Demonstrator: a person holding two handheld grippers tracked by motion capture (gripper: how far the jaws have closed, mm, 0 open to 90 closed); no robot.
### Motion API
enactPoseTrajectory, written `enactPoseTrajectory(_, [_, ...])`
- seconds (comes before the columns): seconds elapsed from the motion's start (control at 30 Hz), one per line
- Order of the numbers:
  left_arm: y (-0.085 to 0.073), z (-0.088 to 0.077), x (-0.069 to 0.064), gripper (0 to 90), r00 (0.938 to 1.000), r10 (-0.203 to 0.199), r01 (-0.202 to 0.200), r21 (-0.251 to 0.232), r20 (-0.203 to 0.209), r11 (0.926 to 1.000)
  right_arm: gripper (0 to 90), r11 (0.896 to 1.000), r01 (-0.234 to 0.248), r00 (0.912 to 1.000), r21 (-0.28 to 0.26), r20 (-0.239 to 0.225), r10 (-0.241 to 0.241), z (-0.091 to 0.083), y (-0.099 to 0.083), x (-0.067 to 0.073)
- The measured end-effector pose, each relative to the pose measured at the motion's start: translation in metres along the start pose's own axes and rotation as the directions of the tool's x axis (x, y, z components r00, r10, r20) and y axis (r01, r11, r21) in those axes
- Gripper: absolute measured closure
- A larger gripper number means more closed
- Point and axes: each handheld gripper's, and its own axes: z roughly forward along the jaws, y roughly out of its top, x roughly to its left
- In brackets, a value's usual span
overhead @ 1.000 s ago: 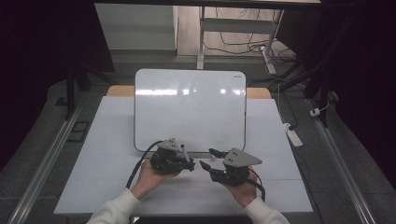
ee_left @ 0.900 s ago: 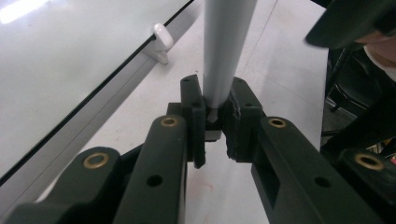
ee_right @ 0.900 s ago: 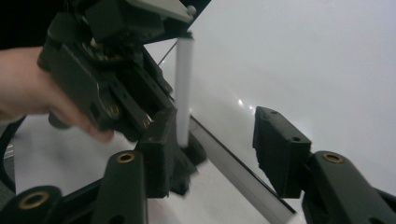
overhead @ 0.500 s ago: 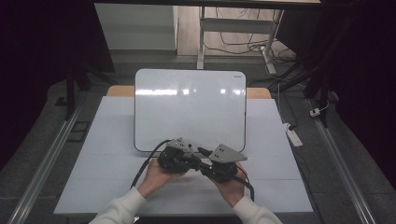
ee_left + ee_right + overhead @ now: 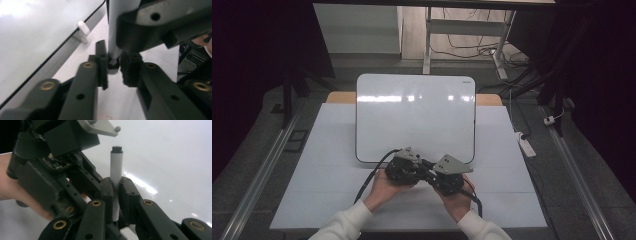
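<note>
Resting on a white table (image 5: pixel 332 150), near the far side: a glossy whiteboard (image 5: pixel 412 115) with a thin dark edge and a small white clip (image 5: pixel 82 29) on its near rim.

Held between the two grippers, just in front of the whiteboard's near edge: a slim white marker (image 5: pixel 116 170), round-bodied, with a black end cap.

Right gripper (image 5: pixel 114 195): closed on the marker's white barrel, pads tight against both sides, black end pointing up past the jaws. Seen from above at (image 5: pixel 447 176), held in the right hand (image 5: pixel 457 200), grey plate on top, angled toward the left one.

Left gripper (image 5: pixel 113 68): jaws nearly closed around the marker's lower dark tip, left pad touching it, right pad just beside it; firm grip or not, cannot tell. Seen from above at (image 5: pixel 404 167), cupped in the left hand (image 5: pixel 379 190), black cable (image 5: pixel 369 177) trailing off toward the near left.

Touching nose to nose above the table, both grippers. Coming in from the bottom edge, both forearms in white sleeves (image 5: pixel 344 225), angled inward so the hands meet at centre.
</note>
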Motion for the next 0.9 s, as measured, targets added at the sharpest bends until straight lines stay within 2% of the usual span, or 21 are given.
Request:
enactPoseTrajectory(0.1, [-0.002, -0.006, -0.003, 51.0, 0.9992, 0.006, -0.007, -0.011, -0.039, 0.9999, 80.9, 1.000, 0.005, 0.9999, -0.022, 0.016, -0.004, -0.005, 0.003, -0.004])
enactPoseTrajectory(0.17, [-0.006, -0.017, -0.005, 43.3, 0.9970, 0.019, -0.021, -0.027, -0.076, 0.9994, 80.9, 1.000, 0.001, 0.9995, -0.031, 0.033, 0.000, -0.010, 0.007, -0.010])
enactPoseTrajectory(0.27, [-0.020, -0.039, -0.007, 36.5, 0.9887, 0.031, -0.037, -0.043, -0.147, 0.9984, 80.9, 0.998, -0.035, 0.9969, -0.058, 0.068, 0.039, -0.023, 0.015, -0.027])
enactPoseTrajectory(0.33, [-0.032, -0.055, -0.006, 35.6, 0.9820, 0.021, -0.031, -0.055, -0.188, 0.9980, 80.9, 0.995, -0.060, 0.9932, -0.075, 0.095, 0.067, -0.032, 0.021, -0.042])
enactPoseTrajectory(0.4, [-0.046, -0.070, -0.004, 35.7, 0.9740, 0.007, -0.021, -0.061, -0.227, 0.9979, 80.9, 0.993, -0.096, 0.9893, -0.066, 0.104, 0.103, -0.038, 0.028, -0.057])
enactPoseTrajectory(0.43, [-0.054, -0.080, -0.003, 35.7, 0.9681, -0.002, -0.016, -0.068, -0.251, 0.9975, 80.9, 0.992, -0.105, 0.9872, -0.068, 0.114, 0.112, -0.040, 0.032, -0.064])
enactPoseTrajectory(0.47, [-0.061, -0.086, -0.003, 35.7, 0.9621, -0.009, -0.012, -0.076, -0.273, 0.9970, 80.9, 0.992, -0.104, 0.9843, -0.074, 0.135, 0.113, -0.043, 0.038, -0.072])
enactPoseTrajectory(0.5, [-0.066, -0.091, -0.002, 35.7, 0.9582, -0.016, -0.008, -0.081, -0.286, 0.9967, 80.8, 0.991, -0.112, 0.9817, -0.079, 0.146, 0.122, -0.045, 0.042, -0.078])
enactPoseTrajectory(0.6, [-0.083, -0.110, -0.001, 35.3, 0.9407, -0.051, 0.011, -0.121, -0.335, 0.9926, 80.8, 0.987, -0.126, 0.9757, -0.096, 0.168, 0.141, -0.048, 0.054, -0.095])
enactPoseTrajectory(0.67, [-0.092, -0.119, 0.000, 34.8, 0.9312, -0.071, 0.022, -0.138, -0.358, 0.9902, 80.9, 0.987, -0.133, 0.9724, -0.095, 0.180, 0.148, -0.046, 0.061, -0.104])
enactPoseTrajectory(0.7, [-0.095, -0.122, 0.001, 34.6, 0.9250, -0.075, 0.024, -0.140, -0.372, 0.9899, 80.8, 0.986, -0.137, 0.9705, -0.094, 0.187, 0.152, -0.045, 0.064, -0.109])
enactPoseTrajectory(0.9, [-0.113, -0.137, 0.008, 33.1, 0.8979, -0.104, 0.044, -0.147, -0.428, 0.9881, 80.8, 0.984, -0.168, 0.9614, -0.059, 0.211, 0.176, -0.038, 0.083, -0.132])
